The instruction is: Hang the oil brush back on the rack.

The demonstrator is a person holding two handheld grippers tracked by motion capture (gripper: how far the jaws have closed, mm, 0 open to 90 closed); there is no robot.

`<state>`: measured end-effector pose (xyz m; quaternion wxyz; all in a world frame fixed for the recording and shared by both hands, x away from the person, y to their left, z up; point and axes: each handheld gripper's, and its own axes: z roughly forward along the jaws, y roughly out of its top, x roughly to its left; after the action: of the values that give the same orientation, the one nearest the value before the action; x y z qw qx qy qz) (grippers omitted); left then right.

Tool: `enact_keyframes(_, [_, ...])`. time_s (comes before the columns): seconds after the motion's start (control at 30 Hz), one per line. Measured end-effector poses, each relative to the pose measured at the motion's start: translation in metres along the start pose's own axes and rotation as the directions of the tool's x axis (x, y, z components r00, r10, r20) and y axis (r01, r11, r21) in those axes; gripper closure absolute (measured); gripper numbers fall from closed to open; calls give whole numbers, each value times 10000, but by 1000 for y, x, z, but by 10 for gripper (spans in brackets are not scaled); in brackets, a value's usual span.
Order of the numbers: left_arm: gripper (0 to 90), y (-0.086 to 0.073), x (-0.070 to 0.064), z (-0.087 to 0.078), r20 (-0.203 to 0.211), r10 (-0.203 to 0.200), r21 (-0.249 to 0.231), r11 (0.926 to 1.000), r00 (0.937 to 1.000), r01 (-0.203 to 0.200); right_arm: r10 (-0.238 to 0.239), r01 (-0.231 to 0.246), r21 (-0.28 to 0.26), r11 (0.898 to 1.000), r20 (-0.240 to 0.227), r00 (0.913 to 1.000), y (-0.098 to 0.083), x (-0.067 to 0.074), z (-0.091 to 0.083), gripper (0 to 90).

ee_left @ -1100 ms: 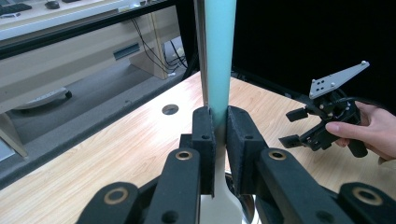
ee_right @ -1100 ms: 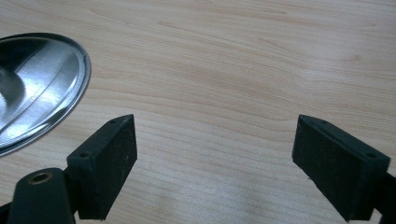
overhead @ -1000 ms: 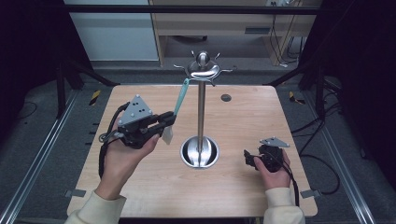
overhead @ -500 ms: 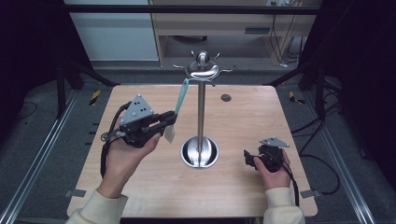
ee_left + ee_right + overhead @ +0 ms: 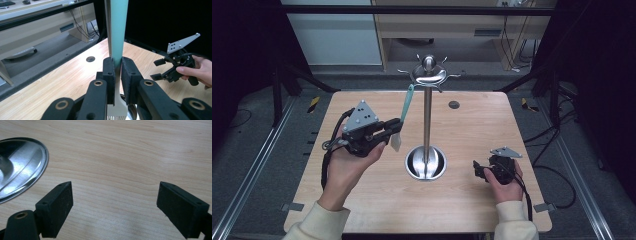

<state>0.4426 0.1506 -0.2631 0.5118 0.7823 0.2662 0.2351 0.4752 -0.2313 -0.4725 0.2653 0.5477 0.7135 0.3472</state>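
1. The left claw (image 5: 395,127) is squeezed tight on a brush (image 5: 402,116) with a blue-green handle and a pale bottom part with bristles.
2. In the left gripper view, the two black jaws pinch the brush (image 5: 117,50) from both sides. The handle goes straight up above them, and the bristles hang down under them.
3. The brush is held up in the air, off the wooden table (image 5: 362,200).
4. Just past the left claw stands a shiny metal stand (image 5: 427,120). It has a tall thin pole, a round base and little hooks on top. The top of the brush handle is near those hooks, but I cannot tell if it touches one.
5. The right claw (image 5: 478,170) is wide open with nothing in it. It sits low by the table, well apart from the left claw.
6. In the right gripper view, the stand's round base (image 5: 20,167) is just to the left of the open jaws, with bare wood between them.
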Motion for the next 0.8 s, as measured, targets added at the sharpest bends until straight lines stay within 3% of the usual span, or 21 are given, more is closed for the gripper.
enact_keyframes(0.8, [817,0,3,12,94,-82,230,9997,9999,80,27,-27,18,10000,-4,10000,0,0,0,141])
